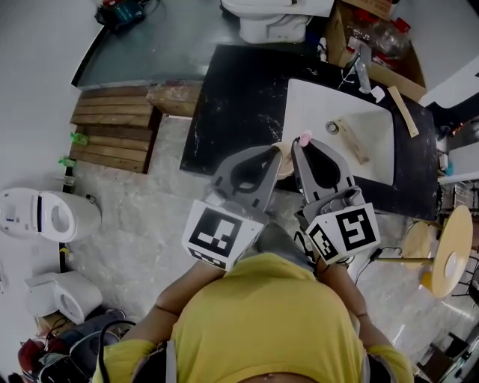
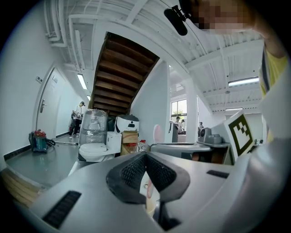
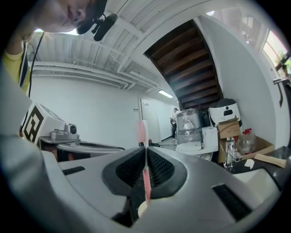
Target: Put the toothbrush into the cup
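My right gripper (image 1: 301,147) is shut on a pink toothbrush (image 3: 144,136). The brush stands upright between the pads, bristle end up, and its pink head (image 1: 304,138) shows just past the jaw tips in the head view. A small cream cup (image 1: 284,163) sits at the tip of my left gripper (image 1: 277,155), and the jaws look shut on its wall. In the left gripper view only a cream strip of the cup (image 2: 152,200) shows below the closed pads. The two grippers are side by side, nearly touching, at the near edge of the black counter (image 1: 239,112).
A white sink (image 1: 314,112) is set in the counter, with a faucet (image 1: 363,71) behind it and wooden pieces (image 1: 352,140) in the basin. A toilet (image 1: 273,22) stands beyond, a wooden pallet (image 1: 112,127) to the left, and a round wooden table (image 1: 449,250) to the right.
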